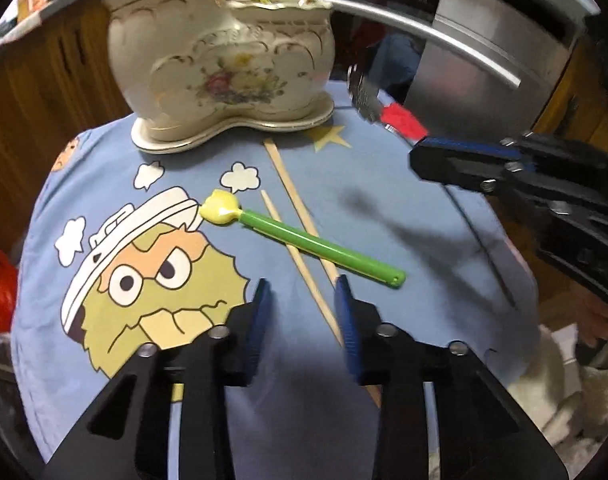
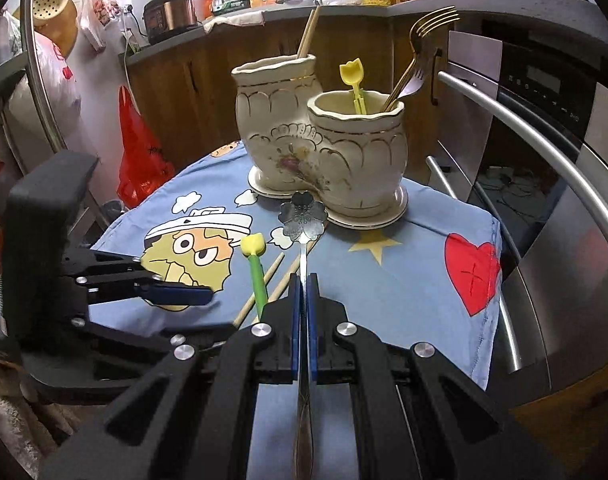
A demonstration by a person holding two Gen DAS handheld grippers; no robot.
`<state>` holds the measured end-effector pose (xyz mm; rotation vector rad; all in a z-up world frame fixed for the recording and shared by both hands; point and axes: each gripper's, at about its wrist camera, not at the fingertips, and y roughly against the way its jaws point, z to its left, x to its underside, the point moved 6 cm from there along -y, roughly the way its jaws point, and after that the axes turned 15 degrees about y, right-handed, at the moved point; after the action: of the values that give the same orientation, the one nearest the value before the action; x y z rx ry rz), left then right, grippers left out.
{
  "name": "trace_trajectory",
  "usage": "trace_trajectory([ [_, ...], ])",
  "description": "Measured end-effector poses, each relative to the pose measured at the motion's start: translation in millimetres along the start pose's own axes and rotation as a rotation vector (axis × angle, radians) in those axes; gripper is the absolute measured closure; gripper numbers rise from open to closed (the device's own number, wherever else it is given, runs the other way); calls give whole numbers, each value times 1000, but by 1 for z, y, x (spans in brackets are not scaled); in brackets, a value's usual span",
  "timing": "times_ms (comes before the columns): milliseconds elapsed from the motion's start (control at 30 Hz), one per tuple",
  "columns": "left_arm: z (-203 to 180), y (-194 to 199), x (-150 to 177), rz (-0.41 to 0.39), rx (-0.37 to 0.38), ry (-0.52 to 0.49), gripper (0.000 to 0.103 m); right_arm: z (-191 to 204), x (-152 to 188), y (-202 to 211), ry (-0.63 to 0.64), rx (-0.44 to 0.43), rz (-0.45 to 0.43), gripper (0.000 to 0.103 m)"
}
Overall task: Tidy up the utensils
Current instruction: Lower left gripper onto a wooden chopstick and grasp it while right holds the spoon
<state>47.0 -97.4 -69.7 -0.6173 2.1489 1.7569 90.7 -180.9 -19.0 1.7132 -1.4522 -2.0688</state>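
Your right tongs (image 2: 302, 280) are pinched tight on the thin handle of a metal spoon (image 2: 304, 216) with a flower-shaped bowl, which sticks forward at frame centre, just in front of the ceramic utensil holder (image 2: 323, 152). Gripping it well back on the handle probably leaves the bowl free to lead over a rim. The holder's nearer cup, centre right, already has forks (image 2: 413, 64) and a yellow tulip-topped stick (image 2: 353, 84); the taller cup behind holds chopsticks (image 2: 308, 32), so the spoon likely belongs with the forks.

Your left tongs (image 1: 302, 300) stand parted and hold nothing, low in the left wrist view above the blue cartoon cloth (image 1: 383, 200). Between and just beyond their tips lie two loose chopsticks (image 1: 300, 232), with a green tulip-topped stick (image 1: 304, 240) lying across them. That pose suits picking these up next, though the crossed stick may shift when you lift a chopstick.
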Motion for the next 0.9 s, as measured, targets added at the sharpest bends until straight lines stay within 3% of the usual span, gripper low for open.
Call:
trace_trajectory([
  [100,-2,-4,0,-9,-21,-20,82,2,0,6,2,-4,-20,100],
  [133,-3,-4,0,-4,-12,-32,94,3,0,8,3,-4,-25,100],
  [333,7,0,1,63,12,-46,102,3,2,16,-1,-10,-49,100],
  [533,29,6,-2,76,-77,-48,102,8,3,16,-5,-22,-56,100],
  [600,37,9,-8,85,-36,18,100,9,3,15,-2,-25,-55,100],
  [633,37,10,-10,87,-12,42,92,10,2,14,-2,-25,-53,100],
  [733,25,9,-4,99,27,41,82,10,2,15,0,-22,-55,100],
  [867,14,3,2,85,-21,-18,83,10,3,16,-2,-21,-55,100],
  [900,12,2,3,72,-55,-47,89,10,3,16,-1,-18,-55,100],
])
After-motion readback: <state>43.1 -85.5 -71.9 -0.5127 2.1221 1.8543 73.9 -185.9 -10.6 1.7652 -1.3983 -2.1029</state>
